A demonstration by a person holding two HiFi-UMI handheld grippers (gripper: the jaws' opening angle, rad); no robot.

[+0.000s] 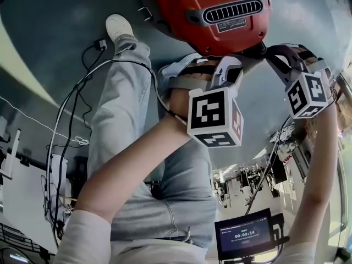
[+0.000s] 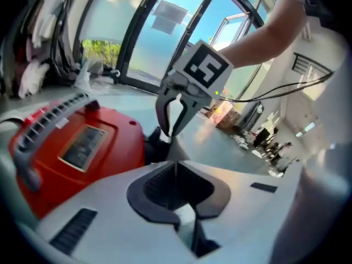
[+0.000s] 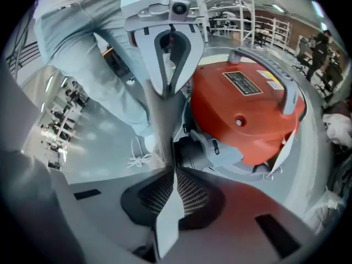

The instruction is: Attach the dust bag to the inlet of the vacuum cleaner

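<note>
The red vacuum cleaner (image 1: 214, 15) stands on the grey floor, its black inlet (image 3: 190, 153) facing the grippers. A thin grey dust bag (image 3: 160, 120), seen edge-on, is stretched between both grippers just in front of that inlet. My left gripper (image 1: 226, 70) is shut on one edge of the bag, its pads (image 2: 165, 188) pressed flat together. My right gripper (image 1: 275, 56) is shut on the opposite edge (image 3: 175, 202). From the left gripper view the right gripper (image 2: 173, 131) pinches the bag (image 2: 176, 150) beside the vacuum (image 2: 82, 147). In the right gripper view the left gripper (image 3: 165, 89) is above the vacuum (image 3: 247, 109).
The person's leg in pale jeans (image 1: 126, 120) and a white shoe (image 1: 118, 26) stand left of the vacuum. Black and white cables (image 1: 66, 136) trail over the floor at left. A small screen (image 1: 245, 235) sits at the bottom. Glass walls (image 2: 165, 32) rise behind.
</note>
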